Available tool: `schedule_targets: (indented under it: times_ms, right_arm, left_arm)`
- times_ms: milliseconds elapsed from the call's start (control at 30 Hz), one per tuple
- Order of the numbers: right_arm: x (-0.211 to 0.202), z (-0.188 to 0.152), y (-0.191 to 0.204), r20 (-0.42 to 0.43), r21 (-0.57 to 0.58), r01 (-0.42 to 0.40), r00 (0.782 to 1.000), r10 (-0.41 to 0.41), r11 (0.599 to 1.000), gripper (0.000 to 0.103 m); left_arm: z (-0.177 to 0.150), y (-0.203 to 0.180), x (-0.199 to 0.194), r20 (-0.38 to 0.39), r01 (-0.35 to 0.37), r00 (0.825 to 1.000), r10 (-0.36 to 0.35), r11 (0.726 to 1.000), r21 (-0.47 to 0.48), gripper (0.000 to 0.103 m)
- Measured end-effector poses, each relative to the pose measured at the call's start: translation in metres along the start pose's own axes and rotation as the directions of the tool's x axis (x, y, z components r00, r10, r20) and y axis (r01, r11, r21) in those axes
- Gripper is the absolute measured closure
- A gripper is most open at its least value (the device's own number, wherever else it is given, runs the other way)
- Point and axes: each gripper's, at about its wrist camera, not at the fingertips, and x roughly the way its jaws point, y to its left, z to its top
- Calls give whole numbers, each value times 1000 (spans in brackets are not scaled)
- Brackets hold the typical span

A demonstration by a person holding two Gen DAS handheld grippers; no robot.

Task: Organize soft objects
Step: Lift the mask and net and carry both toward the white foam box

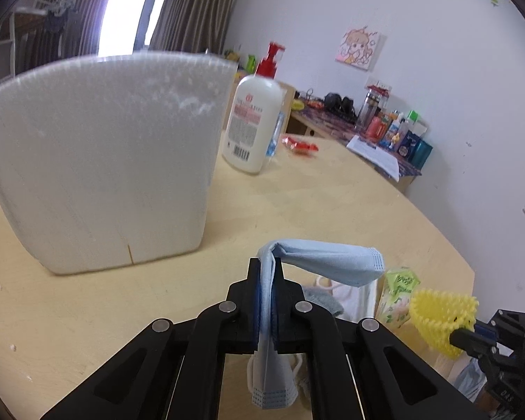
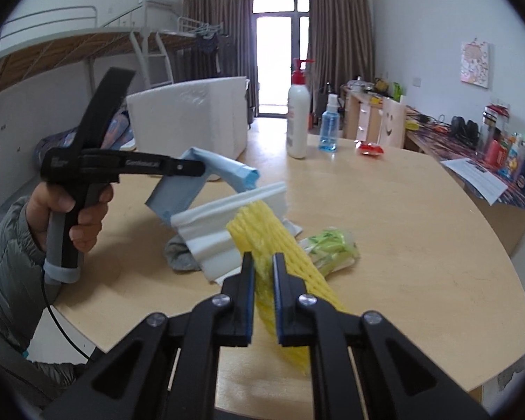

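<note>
L gripper [image 1: 266, 269]: jaws clamped on folded light-blue face mask [image 1: 327, 262]; mask droops over fingertips to the right, rest hangs below jaws, off the table.
R gripper [image 2: 262, 266]: jaws pinched on yellow foam mesh fruit sleeve [image 2: 262, 241], lifted above pale wooden round table [image 2: 402, 227].
Person's hand [image 2: 77, 210]: grips L gripper handle at table's left edge, grey puffer sleeve.
Pile mid-table: white ribbed foam sheet [image 2: 224, 217], grey sock [image 2: 180, 257], green-printed clear bag [image 2: 332, 245], all touching.
Far edge: white foam box [image 1: 98, 161], white pump bottle w/ red top [image 1: 253, 119], blue spray bottle [image 2: 329, 129], red wrapper [image 2: 369, 147].
</note>
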Motion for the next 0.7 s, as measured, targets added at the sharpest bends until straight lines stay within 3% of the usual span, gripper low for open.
schedule_targets:
  times_ms: [367,700]
  right_arm:
    - [-16,13,-12,90,80,30,995,-37,996,91]
    - [-38,28,-17,202,131,46,977,-72,990,91]
  left_arm:
    - [9,-16,-36,132,-39,991,32,998,55,99]
    - [19,-35,-86,256,-122,962,97,989,81,99]
